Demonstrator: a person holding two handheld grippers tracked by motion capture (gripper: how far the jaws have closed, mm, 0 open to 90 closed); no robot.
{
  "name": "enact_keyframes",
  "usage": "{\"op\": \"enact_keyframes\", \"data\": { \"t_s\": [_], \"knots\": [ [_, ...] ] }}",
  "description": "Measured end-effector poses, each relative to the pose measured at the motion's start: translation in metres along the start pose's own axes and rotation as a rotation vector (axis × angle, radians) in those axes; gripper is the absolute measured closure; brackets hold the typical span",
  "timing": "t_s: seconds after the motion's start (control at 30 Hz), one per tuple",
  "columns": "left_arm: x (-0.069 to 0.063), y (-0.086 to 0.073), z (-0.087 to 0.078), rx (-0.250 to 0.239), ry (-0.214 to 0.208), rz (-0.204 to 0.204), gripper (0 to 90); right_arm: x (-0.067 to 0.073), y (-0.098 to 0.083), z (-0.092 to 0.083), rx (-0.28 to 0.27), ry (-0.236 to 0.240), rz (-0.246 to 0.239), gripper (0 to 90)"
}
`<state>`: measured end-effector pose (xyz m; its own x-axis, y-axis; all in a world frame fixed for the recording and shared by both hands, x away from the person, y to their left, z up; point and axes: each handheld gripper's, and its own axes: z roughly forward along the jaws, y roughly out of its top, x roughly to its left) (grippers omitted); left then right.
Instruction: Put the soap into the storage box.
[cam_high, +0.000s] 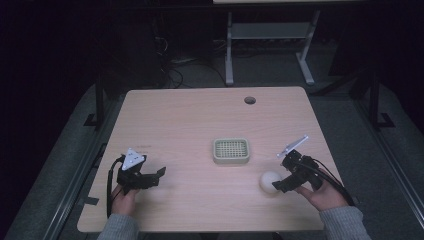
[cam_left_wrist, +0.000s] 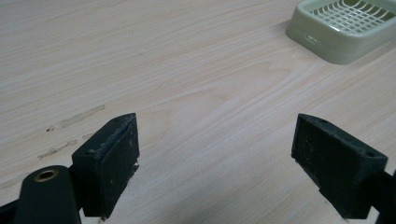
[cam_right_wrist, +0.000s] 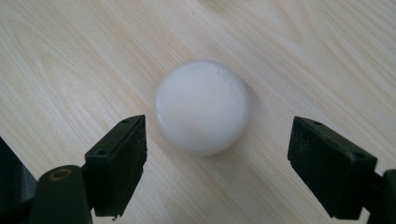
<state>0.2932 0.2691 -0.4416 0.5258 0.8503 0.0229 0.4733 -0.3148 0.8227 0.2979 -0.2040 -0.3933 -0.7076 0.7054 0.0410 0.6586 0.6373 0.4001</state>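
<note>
While the white round soap (cam_right_wrist: 201, 106) lies bare on the tabletop (cam_high: 190, 115), nothing of the job is finished: as I judge it, the soap belongs in the pale green slatted dish (cam_high: 231, 150), and that dish stands empty near the middle of the wood. The soap sits just in front of my right claw (cam_high: 279, 183), near the dish but apart from it, toward my side and to the right. I have not closed on it, lifted it or carried it, so the grasp, the short carry and the set-down all remain.

My right claw (cam_right_wrist: 217, 163) is spread wide, one black jaw to each side of the soap with wood showing between each pad and the soap, so it grips nothing. It is tipped steeply down at the soap, and my hand (cam_high: 327, 194) holds it low by the near right edge, angled toward the middle.

My left claw (cam_high: 150, 176) waits by the near left edge, well apart from the soap. In the left gripper view that claw (cam_left_wrist: 215, 154) is just as wide open, with bare wood between its jaws, and the dish (cam_left_wrist: 348, 28) lies far off at the upper right.
</note>
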Motion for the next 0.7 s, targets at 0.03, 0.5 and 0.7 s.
{"op": "enact_keyframes", "data": {
  "t_s": [0.03,0.5,0.7],
  "knots": [
    [0.0,0.0,0.0,-0.001,0.0,-0.001,14.8,0.001,0.002,0.001,0.005,0.002,-0.007,19.4],
    [0.0,0.0,-0.001,-0.011,0.001,-0.011,14.9,0.002,0.011,0.008,0.035,0.012,-0.03,19.3],
    [0.001,0.0,-0.001,-0.019,0.001,-0.025,14.8,0.003,0.017,0.011,0.049,0.017,-0.033,19.3]
  ]
}}
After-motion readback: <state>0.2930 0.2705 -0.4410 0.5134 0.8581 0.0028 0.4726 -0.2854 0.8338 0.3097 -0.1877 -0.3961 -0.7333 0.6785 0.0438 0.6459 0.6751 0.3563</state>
